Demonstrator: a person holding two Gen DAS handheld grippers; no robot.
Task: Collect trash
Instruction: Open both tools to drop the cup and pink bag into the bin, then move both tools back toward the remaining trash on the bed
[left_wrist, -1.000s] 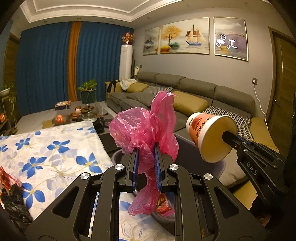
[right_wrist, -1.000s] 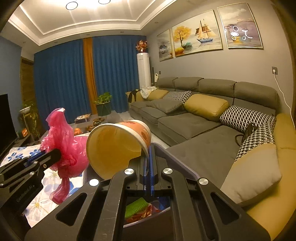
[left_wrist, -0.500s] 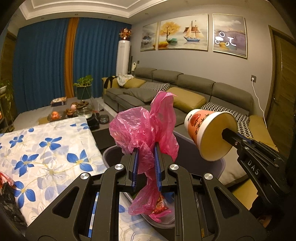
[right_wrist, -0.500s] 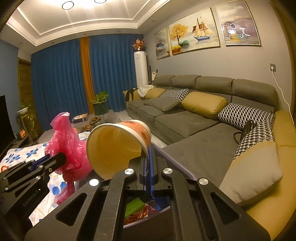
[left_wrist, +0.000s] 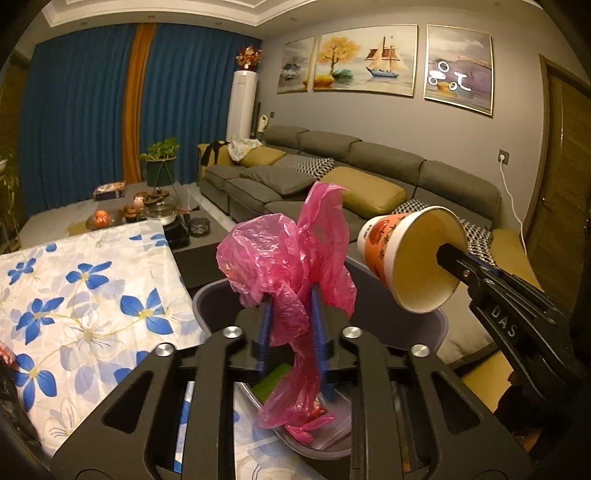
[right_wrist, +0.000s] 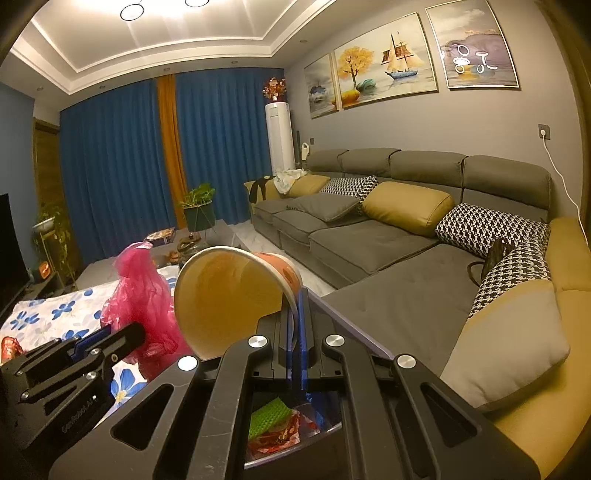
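My left gripper (left_wrist: 290, 299) is shut on a crumpled pink plastic bag (left_wrist: 291, 258), held above the grey trash bin (left_wrist: 424, 325). The bag also shows in the right wrist view (right_wrist: 142, 291). My right gripper (right_wrist: 295, 295) is shut on the rim of an orange and white paper cup (right_wrist: 229, 295), tipped on its side over the bin. The cup shows at the right in the left wrist view (left_wrist: 410, 258). Inside the bin lie a green piece (right_wrist: 267, 417) and red wrappers (right_wrist: 284, 435).
A table with a white cloth with blue flowers (left_wrist: 85, 295) lies to the left of the bin. More wrappers (right_wrist: 9, 349) lie on it. A grey sofa (right_wrist: 406, 236) with cushions runs along the right. A coffee table with tea things (left_wrist: 147, 214) stands behind.
Both grippers have moved a little to the right over the bin, each still holding its item. The bin's inside shows more under the left gripper.
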